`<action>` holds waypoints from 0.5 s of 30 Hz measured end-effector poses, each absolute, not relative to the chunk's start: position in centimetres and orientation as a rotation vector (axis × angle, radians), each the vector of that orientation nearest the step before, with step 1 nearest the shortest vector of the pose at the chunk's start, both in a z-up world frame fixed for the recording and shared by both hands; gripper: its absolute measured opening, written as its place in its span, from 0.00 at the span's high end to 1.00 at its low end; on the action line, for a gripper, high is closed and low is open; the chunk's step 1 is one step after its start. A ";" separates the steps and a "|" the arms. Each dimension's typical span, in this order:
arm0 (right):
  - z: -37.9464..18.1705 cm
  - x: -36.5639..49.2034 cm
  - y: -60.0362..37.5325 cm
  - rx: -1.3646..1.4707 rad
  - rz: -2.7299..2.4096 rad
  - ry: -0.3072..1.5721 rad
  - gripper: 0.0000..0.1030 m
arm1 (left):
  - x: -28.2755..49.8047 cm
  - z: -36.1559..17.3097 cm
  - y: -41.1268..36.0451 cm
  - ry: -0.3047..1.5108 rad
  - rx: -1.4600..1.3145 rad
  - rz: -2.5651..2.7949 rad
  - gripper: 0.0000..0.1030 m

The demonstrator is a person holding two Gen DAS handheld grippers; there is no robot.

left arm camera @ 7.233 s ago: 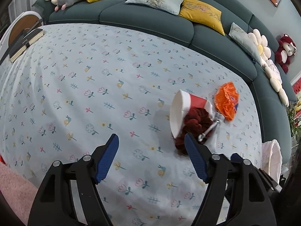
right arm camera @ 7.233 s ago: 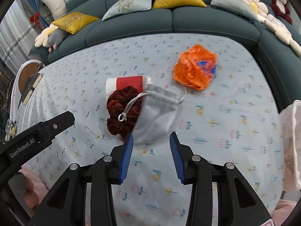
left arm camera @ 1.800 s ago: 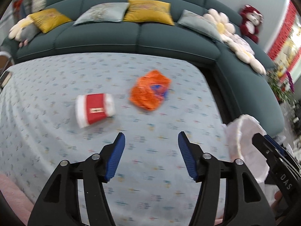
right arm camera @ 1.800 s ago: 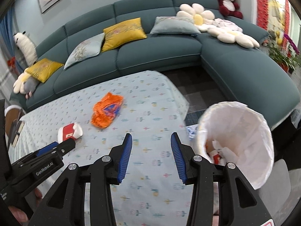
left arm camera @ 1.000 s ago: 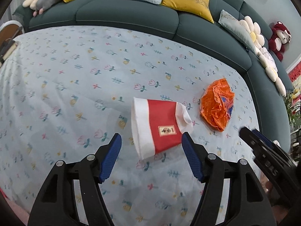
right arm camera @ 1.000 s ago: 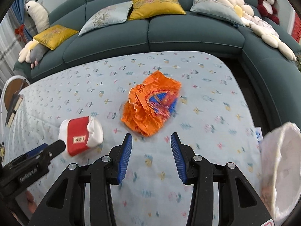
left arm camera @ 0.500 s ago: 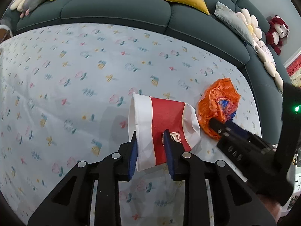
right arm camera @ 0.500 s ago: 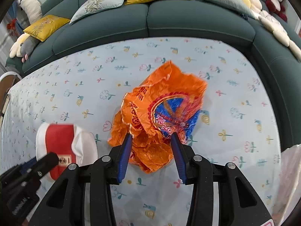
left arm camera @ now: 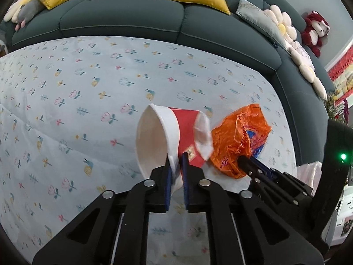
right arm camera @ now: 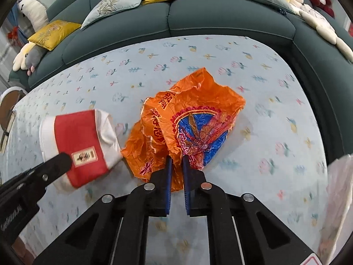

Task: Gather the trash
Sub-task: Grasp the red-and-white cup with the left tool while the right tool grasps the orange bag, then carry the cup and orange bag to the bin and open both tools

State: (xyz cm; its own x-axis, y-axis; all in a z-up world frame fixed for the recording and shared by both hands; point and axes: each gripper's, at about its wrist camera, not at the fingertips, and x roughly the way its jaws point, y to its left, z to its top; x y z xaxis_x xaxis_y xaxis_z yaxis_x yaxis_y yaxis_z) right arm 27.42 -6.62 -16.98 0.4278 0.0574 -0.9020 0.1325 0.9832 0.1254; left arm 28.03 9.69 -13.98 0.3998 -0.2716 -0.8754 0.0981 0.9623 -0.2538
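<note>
Grasping is the step in hand: the left tongs [left arm camera: 175, 161] have just closed on the rim wall of the red-and-white paper cup [left arm camera: 169, 137], and the right tongs [right arm camera: 175, 162] have just closed on the crumpled orange wrapper [right arm camera: 189, 119], both lying side by side near the counter's [left arm camera: 66, 88] right edge. Next, I judge, both must lift clear and carry across to the white-lined bin [right arm camera: 337, 198] past that edge, keeping their pinch on the thin, crushable material.

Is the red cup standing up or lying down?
Lying down. The cup is tipped sideways on the table, its open mouth facing left, with the left gripper pinching its rim.
</note>
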 end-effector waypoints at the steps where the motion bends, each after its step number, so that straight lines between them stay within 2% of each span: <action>1: -16.8 27.0 -6.9 0.193 -0.049 1.128 0.91 | 27.8 -13.9 9.4 1.138 -0.168 -0.238 0.98; 15: -11.0 17.4 -11.9 0.241 -0.105 1.024 0.92 | 20.4 -9.8 3.0 1.098 -0.113 -0.337 0.98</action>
State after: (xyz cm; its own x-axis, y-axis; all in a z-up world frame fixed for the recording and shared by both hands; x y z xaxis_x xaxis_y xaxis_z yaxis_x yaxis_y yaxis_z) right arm 17.39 -11.93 -11.04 0.5176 0.0256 -0.8552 0.1988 0.9686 0.1493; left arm 20.44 3.01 -9.83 0.4107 -0.3223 -0.8529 0.2119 0.9436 -0.2546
